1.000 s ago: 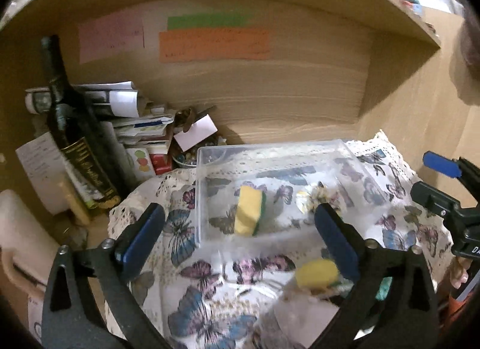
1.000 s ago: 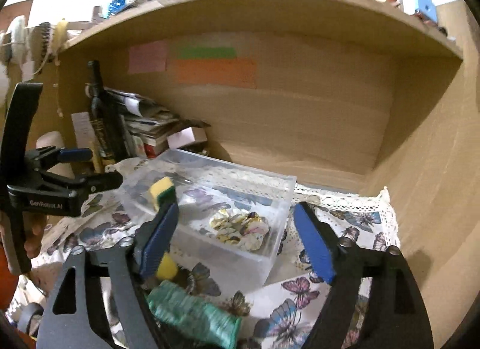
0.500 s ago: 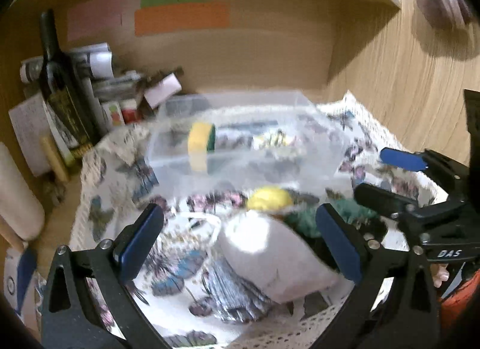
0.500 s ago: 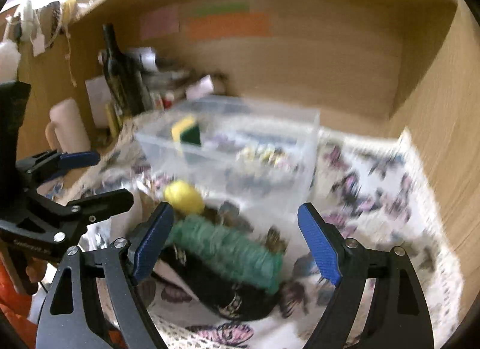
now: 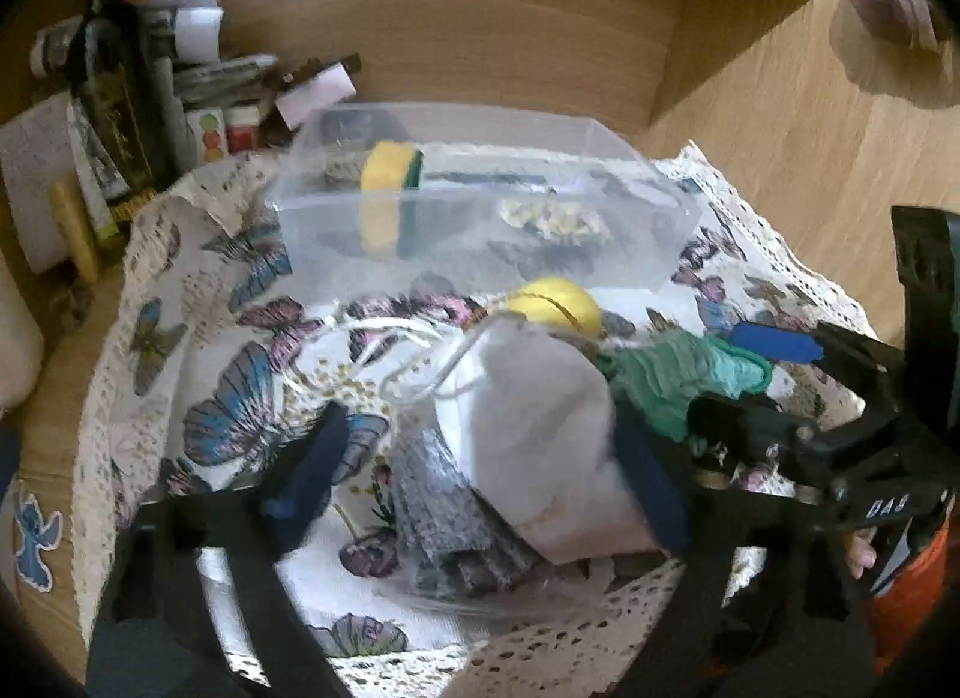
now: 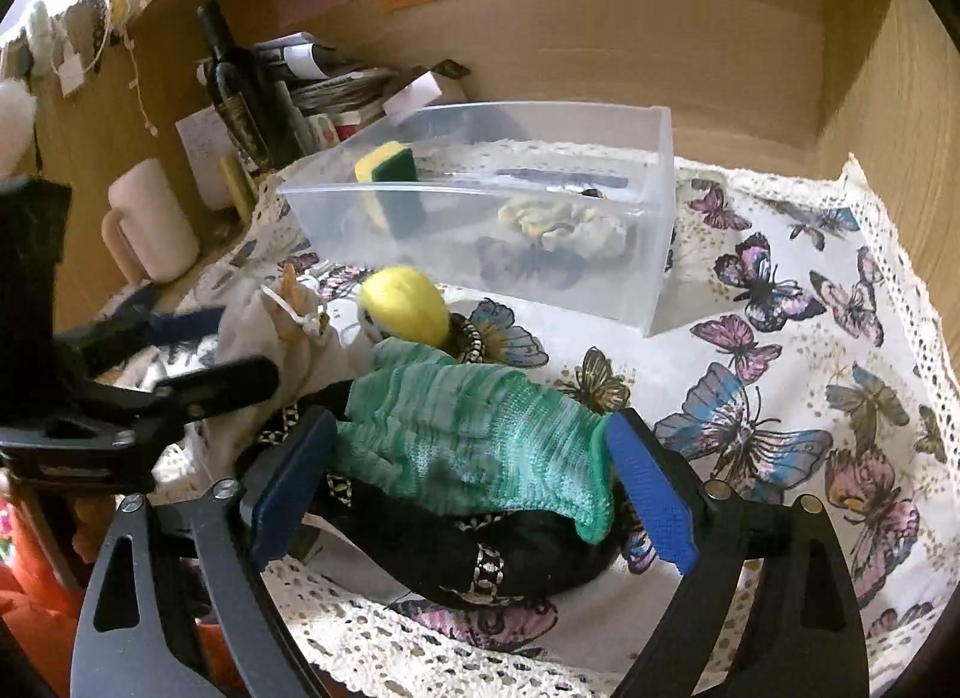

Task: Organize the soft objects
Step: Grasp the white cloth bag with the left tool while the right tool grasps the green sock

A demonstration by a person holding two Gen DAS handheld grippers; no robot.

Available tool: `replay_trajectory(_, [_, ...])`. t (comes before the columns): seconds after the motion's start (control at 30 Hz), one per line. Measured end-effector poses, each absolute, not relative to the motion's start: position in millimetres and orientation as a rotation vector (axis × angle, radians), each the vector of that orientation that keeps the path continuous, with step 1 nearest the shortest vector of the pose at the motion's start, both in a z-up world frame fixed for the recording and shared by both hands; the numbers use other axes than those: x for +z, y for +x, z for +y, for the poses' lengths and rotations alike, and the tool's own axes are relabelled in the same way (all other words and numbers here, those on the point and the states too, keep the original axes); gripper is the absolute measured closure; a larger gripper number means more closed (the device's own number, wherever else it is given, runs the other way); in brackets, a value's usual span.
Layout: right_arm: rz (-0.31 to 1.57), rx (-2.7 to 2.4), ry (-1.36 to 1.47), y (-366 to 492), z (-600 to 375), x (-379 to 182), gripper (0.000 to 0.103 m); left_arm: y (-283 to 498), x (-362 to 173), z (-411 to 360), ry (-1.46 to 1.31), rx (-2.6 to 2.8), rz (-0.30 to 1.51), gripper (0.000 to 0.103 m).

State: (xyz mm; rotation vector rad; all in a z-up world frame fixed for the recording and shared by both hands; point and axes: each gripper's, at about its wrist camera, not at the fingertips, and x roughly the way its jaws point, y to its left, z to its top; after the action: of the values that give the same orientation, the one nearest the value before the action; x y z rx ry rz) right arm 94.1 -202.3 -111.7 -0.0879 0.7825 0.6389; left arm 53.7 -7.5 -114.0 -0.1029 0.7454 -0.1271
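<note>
both grippers spread wide and holding nothing, left gripper straddling the white pouch, right gripper around the green knit thing, with the clear bin just behind the pile

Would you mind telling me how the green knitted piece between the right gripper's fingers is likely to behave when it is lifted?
The green knitted piece looks soft and ribbed, so it will probably sag and drape. It seems light for its bulk. It rests on a black fabric item, which may snag and drag along. The right gripper stands open around it, and a squeeze would likely compress it easily.
</note>
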Motion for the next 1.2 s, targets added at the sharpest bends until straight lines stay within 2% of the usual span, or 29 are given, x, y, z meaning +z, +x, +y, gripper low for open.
replay_trajectory(0.13, [0.751, 0.632, -0.061, 94.1, -206.7, -99.0, 0.013, 57.6, -120.9, -4.5, -0.134, -0.178, 0.788, 0.049])
replay_trajectory(0.3, [0.747, 0.591, -0.045, 104.6, -206.5, -96.8, 0.015, 60.7, -124.9, -7.1, -0.134, -0.199, 0.785, 0.059])
replay_trajectory(0.37, [0.782, 0.583, -0.059, 111.4, -203.4, -105.2, 0.029, 60.3, -124.9, -8.3, -0.128, -0.196, 0.779, 0.065])
replay_trajectory(0.43, [0.832, 0.6, -0.07, 116.2, -200.6, -118.1, 0.039, 58.8, -123.6, -8.9, -0.117, -0.191, 0.772, 0.076])
replay_trajectory(0.5, [0.845, 0.622, -0.066, 115.5, -200.1, -124.3, 0.045, 56.9, -119.8, -8.6, -0.112, -0.188, 0.762, 0.078])
replay_trajectory(0.6, [0.824, 0.63, -0.06, 111.2, -201.5, -121.0, 0.059, 55.0, -111.8, -6.3, -0.107, -0.179, 0.743, 0.081])
replay_trajectory(0.67, [0.813, 0.636, -0.061, 109.1, -202.1, -117.4, 0.078, 53.6, -106.6, -5.0, -0.098, -0.168, 0.726, 0.082])
replay_trajectory(0.73, [0.799, 0.636, -0.081, 106.1, -200.2, -113.6, 0.088, 51.8, -99.9, -2.8, -0.09, -0.156, 0.704, 0.082])
replay_trajectory(0.83, [0.777, 0.634, -0.105, 102.0, -197.0, -110.6, 0.093, 50.9, -90.1, 0.9, -0.086, -0.145, 0.672, 0.082])
replay_trajectory(1.03, [0.79, 0.637, -0.073, 105.9, -202.8, -103.6, 0.093, 51.7, -70.8, 9.2, -0.091, -0.142, 0.621, 0.082])
replay_trajectory(1.1, [0.809, 0.644, -0.056, 110.2, -205.4, -103.3, 0.08, 50.9, -64.5, 10.4, -0.086, -0.136, 0.601, 0.082])
replay_trajectory(1.17, [0.818, 0.634, -0.064, 112.3, -205.8, -105.6, 0.052, 50.2, -58.6, 11.3, -0.082, -0.137, 0.582, 0.082])
replay_trajectory(1.2, [0.821, 0.628, -0.071, 112.8, -205.5, -107.7, 0.049, 50.8, -55.7, 12.3, -0.081, -0.139, 0.575, 0.082])
